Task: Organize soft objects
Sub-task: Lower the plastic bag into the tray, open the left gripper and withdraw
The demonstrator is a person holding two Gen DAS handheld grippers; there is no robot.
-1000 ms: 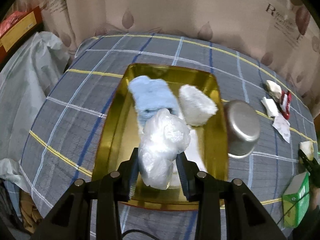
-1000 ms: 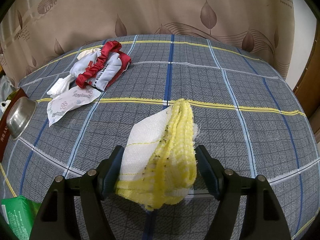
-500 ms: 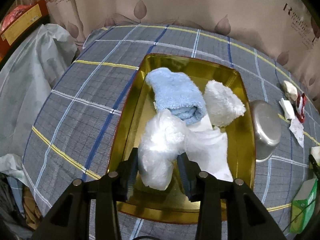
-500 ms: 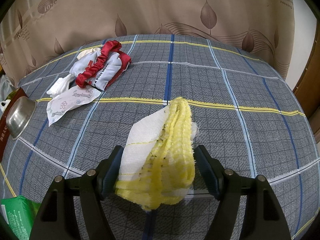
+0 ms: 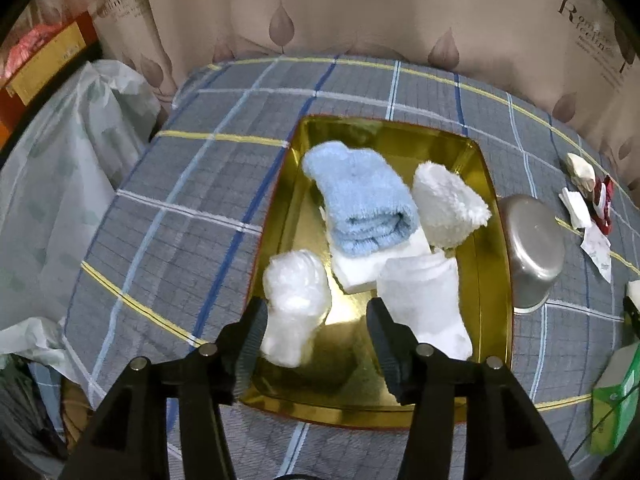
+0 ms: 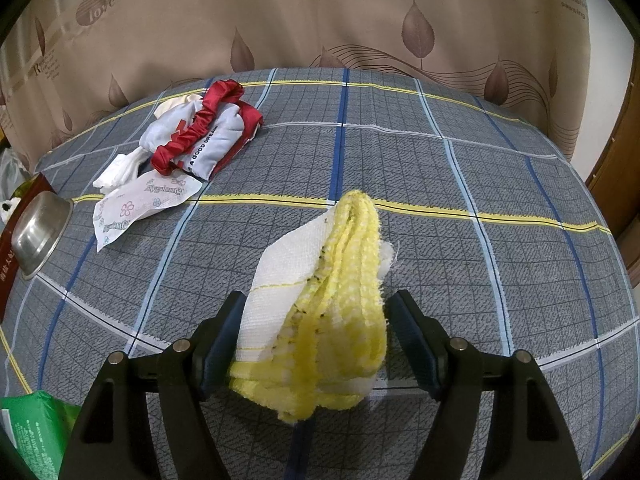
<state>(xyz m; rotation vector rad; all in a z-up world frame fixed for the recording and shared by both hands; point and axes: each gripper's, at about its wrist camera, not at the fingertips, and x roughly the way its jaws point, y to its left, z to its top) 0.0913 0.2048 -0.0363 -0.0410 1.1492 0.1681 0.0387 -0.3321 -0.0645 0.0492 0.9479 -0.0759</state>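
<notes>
Yellow cloth (image 6: 340,312), near end jaw-hidden

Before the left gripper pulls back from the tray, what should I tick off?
1. Left gripper jaws opening, bag between them: ok.
2. Plastic bag free of both pads: not ok, it touches the left pad.
3. Bag inside the gold tray: ok.
4. Blue towel and white towel in the tray: ok.
5. Right gripper grip on the yellow cloth: cannot tell.
</notes>
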